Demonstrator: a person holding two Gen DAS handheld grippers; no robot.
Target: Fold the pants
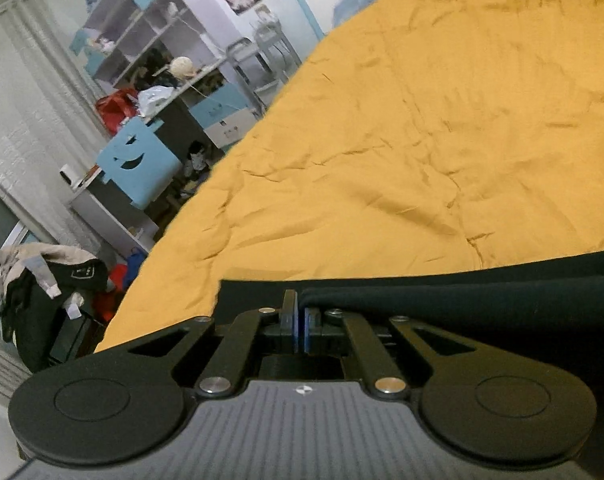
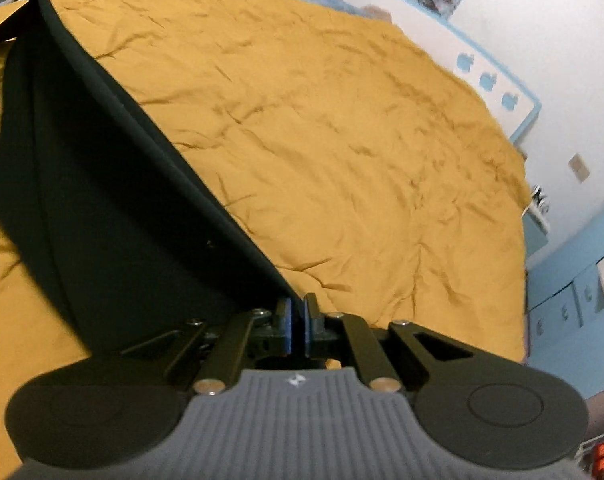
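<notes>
The black pants [image 2: 102, 200] are held up over a yellow-orange bed sheet [image 2: 341, 140]. In the right wrist view they stretch taut from my right gripper [image 2: 297, 312] up to the far left. My right gripper is shut on the pants' edge. In the left wrist view the pants [image 1: 461, 292] run as a dark band from my left gripper [image 1: 300, 310] off to the right. My left gripper is shut on their edge, near a corner of the cloth.
The bed sheet [image 1: 421, 140] fills most of both views. Left of the bed stand a cluttered shelf and desk [image 1: 154, 80] and a pile of clothes [image 1: 42, 280]. Right of the bed is a white wall with blue drawers [image 2: 573, 304].
</notes>
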